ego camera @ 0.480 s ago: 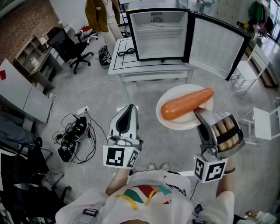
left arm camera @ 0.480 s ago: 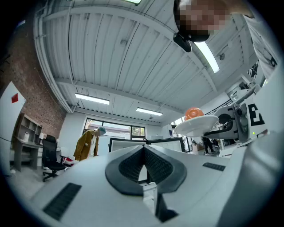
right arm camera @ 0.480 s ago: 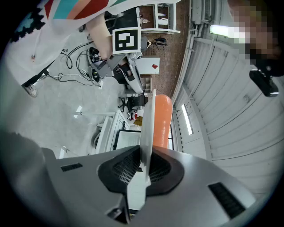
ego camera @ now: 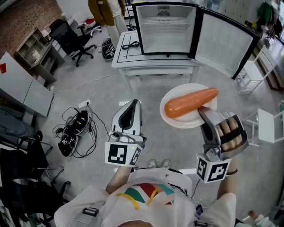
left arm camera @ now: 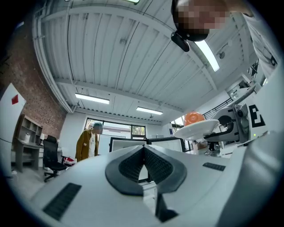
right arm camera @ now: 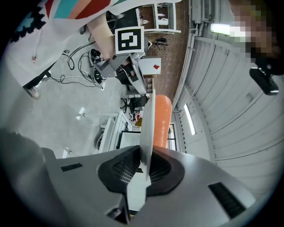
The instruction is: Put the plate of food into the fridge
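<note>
So: plate was in the air, not yet in the fridge

Right hand-held gripper (ego camera: 205, 113) was clamped on the near rim of the white plate (ego camera: 188, 120). The right gripper view showed that rim edge-on, pinched between both pads (right arm camera: 124, 167). In the head view the plate sat roughly level, held up over the floor, in front of the desk (ego camera: 155, 66) and well apart from it. One long orange food item (ego camera: 191, 103), carrot-like, lay across the plate, with one end close to the jaw tips.

Left hand-held gripper (ego camera: 133, 103) was fully clenched on nothing. The left gripper view had its pads (left arm camera: 131, 166) meeting with no gap. It hovered just left of the plate, not touching it, nose toward the desk.

Fridge (ego camera: 166, 31) stood on the desk with its door (ego camera: 222, 44) swung wide to the right. The interior was white, with a wire shelf (ego camera: 164, 22) near the top. A black cable (ego camera: 130, 45) lay on the desk just left of the fridge.

Surroundings:
- A black office chair (ego camera: 66, 40) stood at upper left.
- A tangle of cables (ego camera: 73, 135) lay on the floor left of the left hand-held gripper.
- A person in a mustard jacket (ego camera: 104, 11) stood beyond the desk.
- A white chair (ego camera: 266, 124) stood at the right edge.
</note>
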`<control>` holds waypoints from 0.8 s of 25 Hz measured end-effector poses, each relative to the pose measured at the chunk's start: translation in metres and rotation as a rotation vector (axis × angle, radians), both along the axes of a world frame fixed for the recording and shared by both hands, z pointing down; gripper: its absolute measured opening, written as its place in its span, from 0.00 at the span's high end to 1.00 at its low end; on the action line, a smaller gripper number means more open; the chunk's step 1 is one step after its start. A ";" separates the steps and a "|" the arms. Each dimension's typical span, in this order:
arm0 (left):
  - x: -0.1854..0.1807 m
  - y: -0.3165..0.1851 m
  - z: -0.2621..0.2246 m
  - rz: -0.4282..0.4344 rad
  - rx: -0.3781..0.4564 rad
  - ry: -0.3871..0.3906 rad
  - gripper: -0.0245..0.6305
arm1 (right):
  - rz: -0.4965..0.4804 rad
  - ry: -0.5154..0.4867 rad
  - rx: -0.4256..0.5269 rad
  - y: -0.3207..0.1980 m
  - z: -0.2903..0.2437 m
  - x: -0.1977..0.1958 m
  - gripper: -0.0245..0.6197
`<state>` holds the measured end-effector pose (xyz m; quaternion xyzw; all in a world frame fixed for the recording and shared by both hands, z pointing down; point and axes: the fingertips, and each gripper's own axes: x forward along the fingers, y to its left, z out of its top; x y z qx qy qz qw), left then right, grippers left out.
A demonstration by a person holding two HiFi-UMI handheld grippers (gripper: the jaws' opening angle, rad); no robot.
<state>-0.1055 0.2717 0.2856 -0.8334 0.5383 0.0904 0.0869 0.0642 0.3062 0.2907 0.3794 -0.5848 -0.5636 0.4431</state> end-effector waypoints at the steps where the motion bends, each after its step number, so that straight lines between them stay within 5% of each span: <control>1: 0.000 0.001 0.000 0.000 0.000 -0.001 0.96 | 0.001 -0.005 -0.003 0.000 0.000 0.000 0.92; 20: 0.031 -0.017 -0.006 -0.016 0.022 -0.050 0.96 | -0.029 -0.031 0.018 -0.020 -0.001 0.022 0.92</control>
